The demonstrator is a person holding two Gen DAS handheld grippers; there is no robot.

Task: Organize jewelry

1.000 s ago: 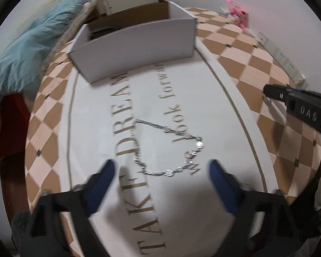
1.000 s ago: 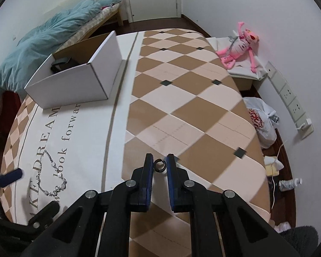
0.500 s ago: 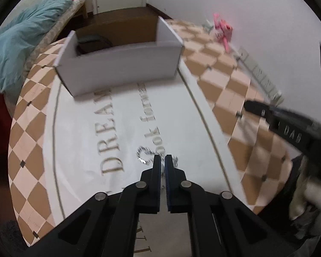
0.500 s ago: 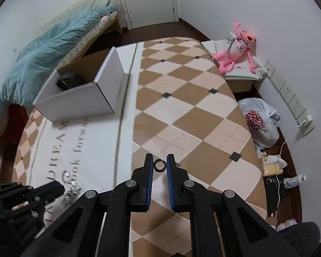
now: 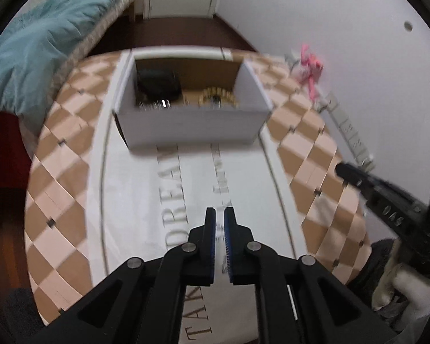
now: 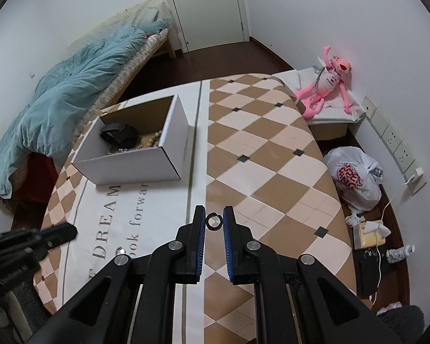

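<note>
While my left tongs [image 5: 219, 215] were spread wide over the silver chain necklace a second ago, they are now pressed nearly together and lifted above the white lettered cloth [image 5: 163, 200]. Something silvery shows in the narrow gap between the blue pads [image 5: 212, 229], but blur keeps me from saying whether it is pinched there; in the right wrist view a small silver glint [image 6: 119, 250] shows by the lettering beside those tongs. My right tongs [image 6: 214, 215] pinch the small dark ring [image 6: 214, 221] between their tips, as before, over the checkered surface [image 6: 258, 149]. The open white cardboard box [image 5: 192, 123], farther off earlier, now sits straight ahead, with a black item [image 5: 157, 84] and gold beads [image 5: 218, 94] inside.
</note>
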